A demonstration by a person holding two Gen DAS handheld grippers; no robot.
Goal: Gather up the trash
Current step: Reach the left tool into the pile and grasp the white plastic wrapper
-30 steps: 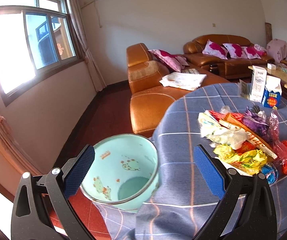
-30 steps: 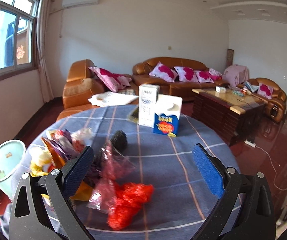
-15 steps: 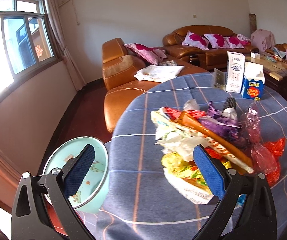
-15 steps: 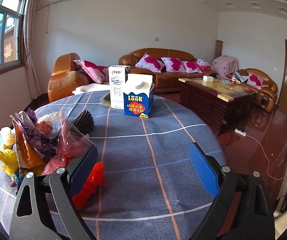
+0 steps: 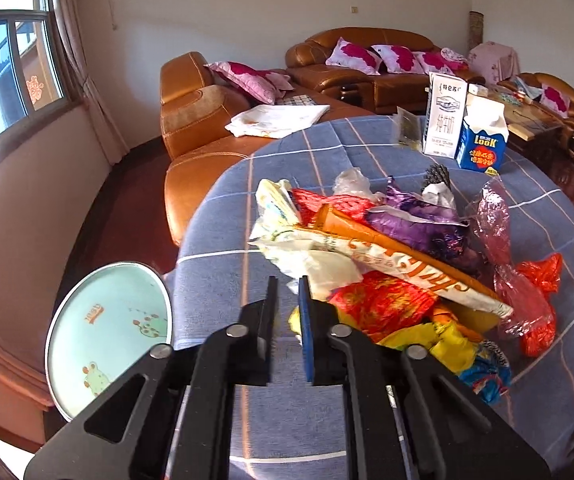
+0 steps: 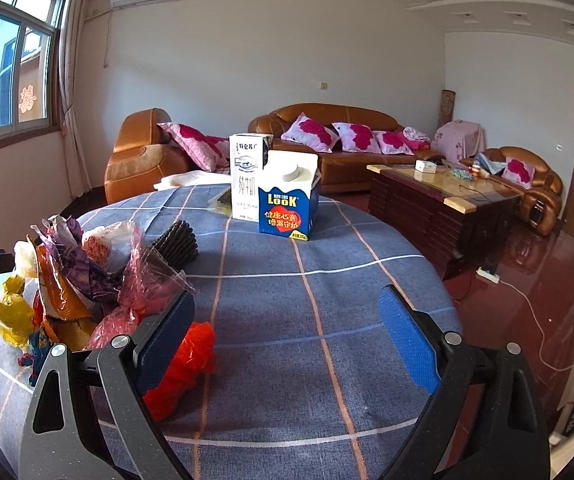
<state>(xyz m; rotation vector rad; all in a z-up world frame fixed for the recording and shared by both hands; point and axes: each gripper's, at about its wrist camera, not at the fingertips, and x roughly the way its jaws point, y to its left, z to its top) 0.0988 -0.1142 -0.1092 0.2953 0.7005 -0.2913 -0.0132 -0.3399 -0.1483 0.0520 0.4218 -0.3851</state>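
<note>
A heap of wrappers and plastic bags (image 5: 391, 256) lies on the round table with the blue checked cloth (image 5: 223, 280); it also shows at the left of the right wrist view (image 6: 87, 292). My left gripper (image 5: 287, 292) is nearly shut, empty, just left of the heap's near edge by a white wrapper (image 5: 319, 268). A pale green trash bin (image 5: 107, 336) stands on the floor left of the table. My right gripper (image 6: 287, 332) is open and empty over the cloth, its left finger beside a red plastic bag (image 6: 183, 364).
A white milk carton (image 6: 247, 176) and a blue LOOK carton (image 6: 287, 208) stand at the table's far side. A dark ribbed object (image 6: 175, 244) lies by the heap. Leather sofas (image 6: 327, 148) and a wooden coffee table (image 6: 443, 204) stand behind.
My left gripper has closed from wide open to nearly shut and moved right, toward the heap. My right gripper has shifted little and stays open.
</note>
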